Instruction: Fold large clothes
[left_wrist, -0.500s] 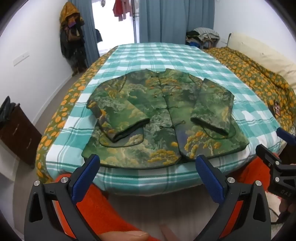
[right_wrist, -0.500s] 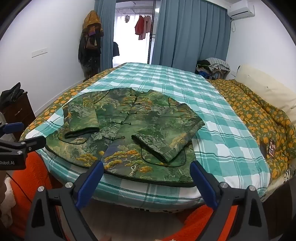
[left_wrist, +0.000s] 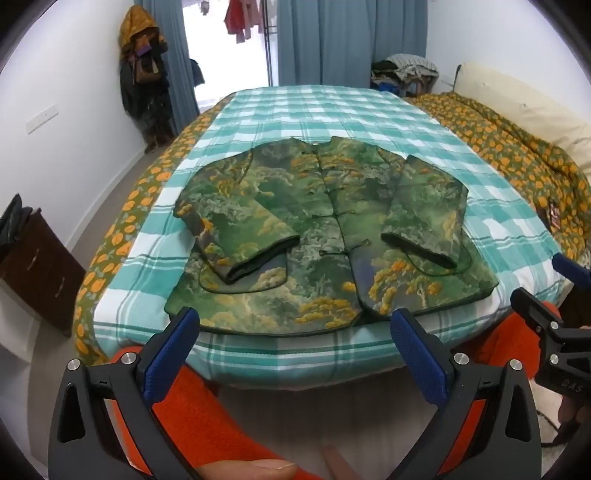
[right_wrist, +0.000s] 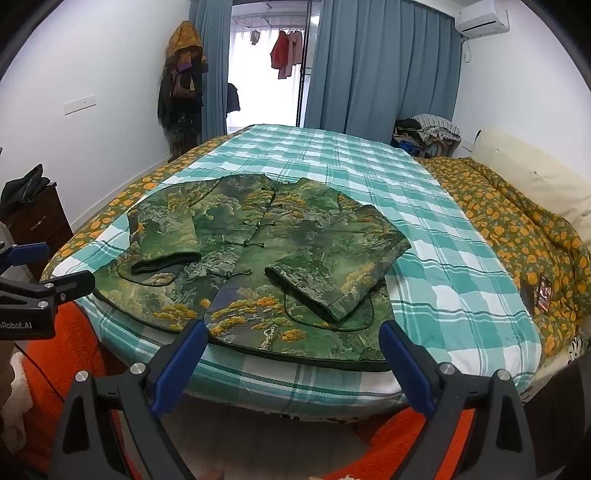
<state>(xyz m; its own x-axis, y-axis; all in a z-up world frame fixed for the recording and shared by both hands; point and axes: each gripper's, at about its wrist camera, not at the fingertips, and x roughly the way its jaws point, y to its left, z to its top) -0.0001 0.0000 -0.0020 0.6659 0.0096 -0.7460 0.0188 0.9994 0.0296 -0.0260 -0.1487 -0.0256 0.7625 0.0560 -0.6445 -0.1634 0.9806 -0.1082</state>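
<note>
Both grippers, left (left_wrist: 291, 328) and right (right_wrist: 293, 341), stay spread and empty, barely shifted; the quilted green jacket (left_wrist: 325, 236) lies unmoved, sleeves folded inward.

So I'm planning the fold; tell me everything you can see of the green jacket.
The green jacket lies flat, front up, on the teal checked sheet near the bed's front edge. It looks thick, printed with green and yellow trees, dark piping along the hem, knot buttons closing the centre. Both sleeves are already folded inward over the body, cuffs pointing toward the hem. Neither gripper touches it.
</note>
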